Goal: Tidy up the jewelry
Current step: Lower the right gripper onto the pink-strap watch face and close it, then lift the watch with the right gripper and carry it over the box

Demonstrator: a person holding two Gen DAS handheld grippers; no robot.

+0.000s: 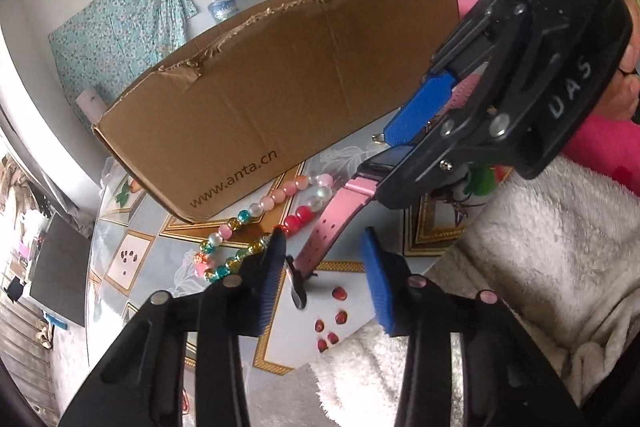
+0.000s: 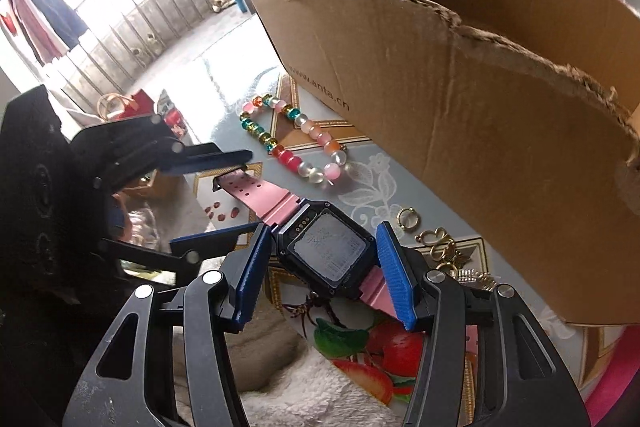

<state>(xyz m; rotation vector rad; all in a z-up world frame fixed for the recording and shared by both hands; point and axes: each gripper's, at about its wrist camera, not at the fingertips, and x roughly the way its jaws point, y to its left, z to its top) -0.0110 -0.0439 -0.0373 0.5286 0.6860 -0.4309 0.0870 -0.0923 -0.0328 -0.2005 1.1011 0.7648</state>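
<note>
A pink-strapped watch [image 2: 324, 251] with a black square face lies on the patterned table. My right gripper [image 2: 322, 251] has its blue pads on both sides of the watch face, closed on it. In the left wrist view my left gripper [image 1: 324, 247] is open, with the pink strap's buckle end [image 1: 320, 239] between its fingers. The right gripper [image 1: 404, 139] shows there too, above the watch. A beaded bracelet [image 2: 292, 143] lies beside the cardboard box [image 2: 460, 107]; it also shows in the left wrist view [image 1: 260, 227]. Gold pieces [image 2: 436, 243] lie by the box.
The open cardboard box [image 1: 280, 99] stands close behind the jewelry. A white fluffy towel [image 1: 540, 267] lies at the table's near side. The tablecloth [image 2: 360, 351] has a fruit print. A railing and hanging clothes are in the far background.
</note>
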